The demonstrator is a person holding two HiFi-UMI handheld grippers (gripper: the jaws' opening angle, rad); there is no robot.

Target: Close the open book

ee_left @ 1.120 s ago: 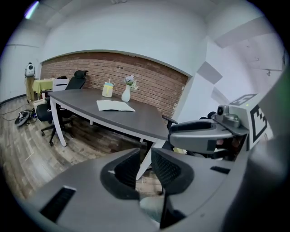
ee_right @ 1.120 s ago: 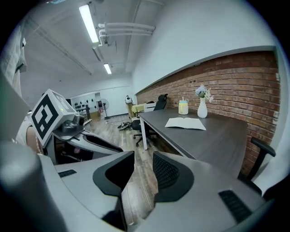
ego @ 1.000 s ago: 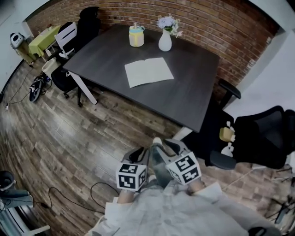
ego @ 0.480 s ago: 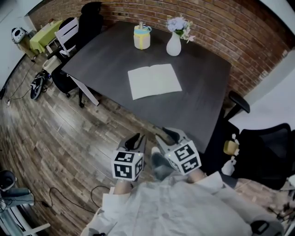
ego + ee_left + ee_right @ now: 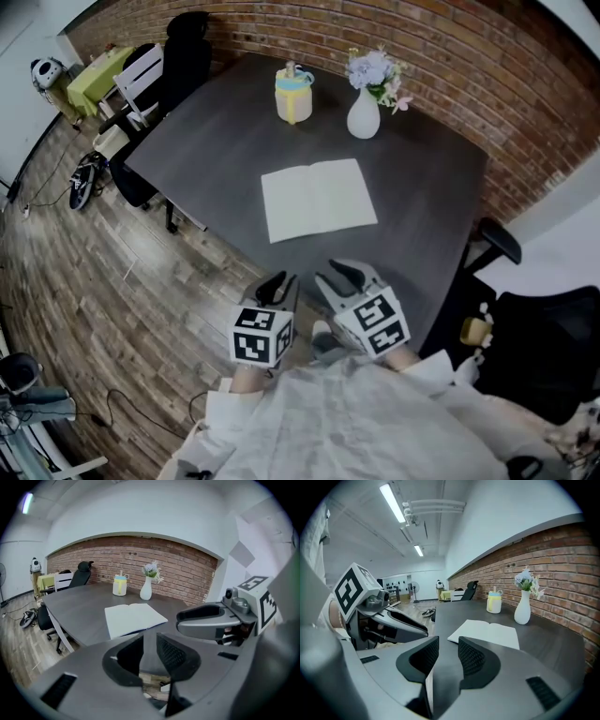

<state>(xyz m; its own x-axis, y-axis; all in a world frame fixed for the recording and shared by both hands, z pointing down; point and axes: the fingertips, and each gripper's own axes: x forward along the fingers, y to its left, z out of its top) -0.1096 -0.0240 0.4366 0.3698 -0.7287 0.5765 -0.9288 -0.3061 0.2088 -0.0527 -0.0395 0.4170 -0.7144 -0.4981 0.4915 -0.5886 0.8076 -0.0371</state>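
Currently the open book lies flat, pages up, on the dark table. It sits nearer the front edge than the back and has bare tabletop all round it. Neither gripper touches it.

Left gripper: held low and close to the person's body, pointing toward the table and tilted downward. In the head view its tips sit just short of the table's near edge, over the wooden floor. The jaws stand a narrow gap apart with nothing between them.

Right gripper: just beside the left one, aimed the same way and pitched down. Its tips are at about the near table edge, and whether they overlap it cannot be told. The jaws are parted and empty, with only tabletop seen through the gap. Each gripper's view shows the other gripper alongside it.

Light sleeves show at the wrists, drawn in close to the torso.

Far side of the table: a white vase of flowers and a yellow lidded cup, well apart from the book. The brick wall runs behind them. A black office chair stands at the far left corner of the table.
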